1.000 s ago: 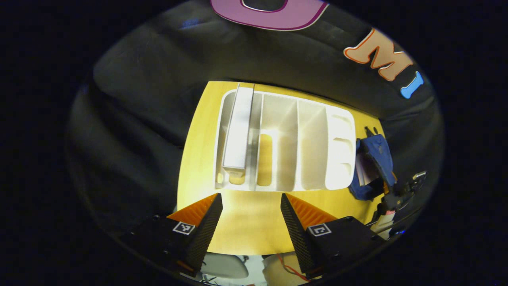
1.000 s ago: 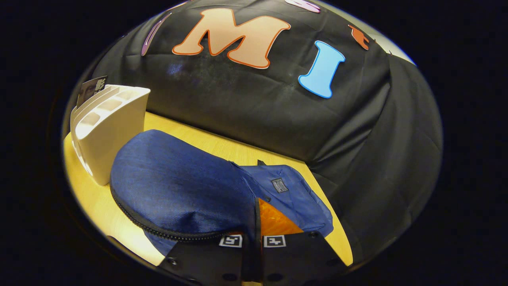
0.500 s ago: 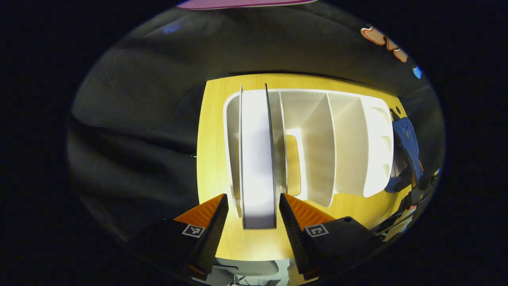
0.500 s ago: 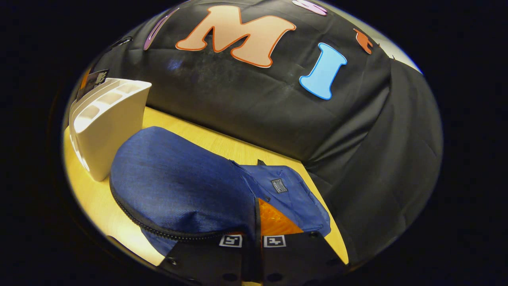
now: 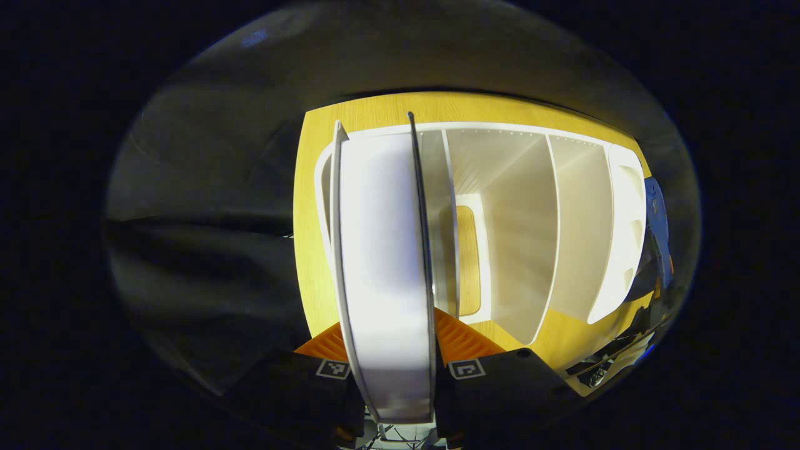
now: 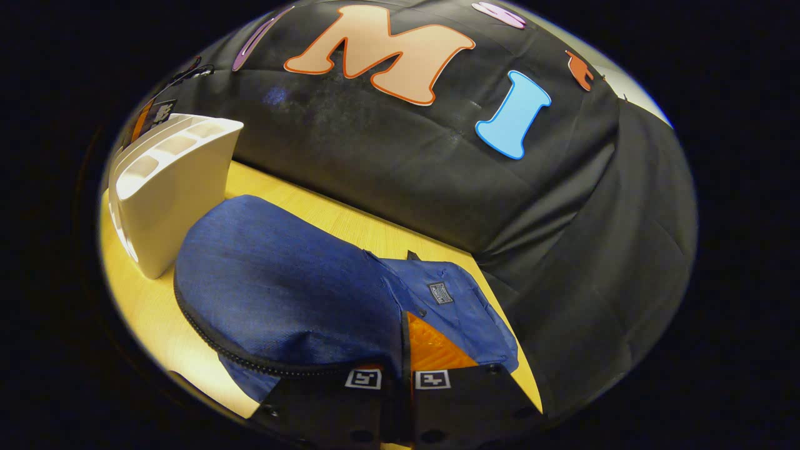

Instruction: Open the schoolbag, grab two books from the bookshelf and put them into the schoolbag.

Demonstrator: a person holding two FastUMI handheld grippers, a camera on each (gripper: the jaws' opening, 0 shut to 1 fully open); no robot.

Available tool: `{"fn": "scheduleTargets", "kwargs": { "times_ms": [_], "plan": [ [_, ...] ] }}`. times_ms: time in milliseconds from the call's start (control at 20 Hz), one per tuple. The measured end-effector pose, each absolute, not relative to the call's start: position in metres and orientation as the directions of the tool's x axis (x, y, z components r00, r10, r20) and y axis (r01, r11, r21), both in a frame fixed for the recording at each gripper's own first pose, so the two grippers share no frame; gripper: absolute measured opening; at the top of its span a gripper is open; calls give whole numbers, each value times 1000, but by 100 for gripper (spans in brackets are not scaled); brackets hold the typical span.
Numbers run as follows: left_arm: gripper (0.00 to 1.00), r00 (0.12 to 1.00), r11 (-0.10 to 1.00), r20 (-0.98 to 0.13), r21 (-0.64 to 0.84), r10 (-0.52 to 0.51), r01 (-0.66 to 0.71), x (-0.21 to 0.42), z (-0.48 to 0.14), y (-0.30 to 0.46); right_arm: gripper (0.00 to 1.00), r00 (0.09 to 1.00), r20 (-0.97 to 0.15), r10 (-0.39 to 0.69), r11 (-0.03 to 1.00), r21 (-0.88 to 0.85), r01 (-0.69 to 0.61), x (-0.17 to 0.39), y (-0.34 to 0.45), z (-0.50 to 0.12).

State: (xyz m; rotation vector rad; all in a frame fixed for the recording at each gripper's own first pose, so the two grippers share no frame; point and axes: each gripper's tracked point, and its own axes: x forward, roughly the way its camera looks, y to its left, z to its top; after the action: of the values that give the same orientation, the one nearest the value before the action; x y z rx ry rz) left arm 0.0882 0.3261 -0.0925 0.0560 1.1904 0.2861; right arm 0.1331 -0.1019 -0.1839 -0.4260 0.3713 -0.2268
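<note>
Left gripper view: at bottom centre the left gripper (image 5: 392, 365) straddles the book (image 5: 384, 262), a finger close against each cover, looking clamped on it. The risk I judge here is the book scraping the bookshelf (image 5: 531, 250) divider, or slipping, if it is drawn out tilted; it stands in the leftmost slot, running toward the upper frame. In the right gripper view, the right gripper (image 6: 397, 369) at bottom centre is closed on the blue schoolbag (image 6: 281, 294) flap, pointing forward and down, and a tug could drag the bag. The shelf stands upper left beyond it.
</note>
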Motion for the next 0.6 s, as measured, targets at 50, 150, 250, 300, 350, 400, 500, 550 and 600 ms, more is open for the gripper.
{"fn": "scheduleTargets", "kwargs": {
  "times_ms": [50, 150, 250, 300, 350, 400, 500, 550, 600],
  "plan": [
    [41, 329, 962, -911, 192, 248, -194, 88, -96, 327, 7, 908, -302, -291, 886, -443, 136, 133, -101, -184],
    [40, 302, 959, -920, 191, 249, -210, 87, -101, 325, 7, 907, -301, -293, 884, -446, 138, 132, -101, -184],
    [40, 276, 957, -928, 195, 250, -214, 86, -104, 323, 8, 907, -300, -296, 884, -446, 141, 131, -100, -183],
    [39, 264, 954, -930, 198, 255, -225, 86, -106, 323, 6, 906, -300, -298, 884, -444, 144, 130, -100, -184],
    [40, 252, 951, -933, 199, 258, -238, 85, -110, 322, 6, 906, -299, -300, 885, -443, 146, 130, -100, -183],
    [40, 241, 949, -935, 200, 259, -245, 85, -112, 322, 7, 906, -299, -301, 885, -442, 148, 130, -101, -184],
    [40, 236, 952, -938, 199, 253, -231, 84, -114, 321, 7, 905, -298, -304, 884, -442, 151, 127, -100, -184],
    [40, 242, 953, -937, 198, 253, -229, 84, -114, 323, 7, 905, -298, -305, 884, -443, 152, 127, -100, -184],
    [40, 248, 954, -936, 195, 251, -229, 85, -113, 322, 7, 904, -298, -306, 883, -444, 152, 128, -99, -183]
  ]
}}
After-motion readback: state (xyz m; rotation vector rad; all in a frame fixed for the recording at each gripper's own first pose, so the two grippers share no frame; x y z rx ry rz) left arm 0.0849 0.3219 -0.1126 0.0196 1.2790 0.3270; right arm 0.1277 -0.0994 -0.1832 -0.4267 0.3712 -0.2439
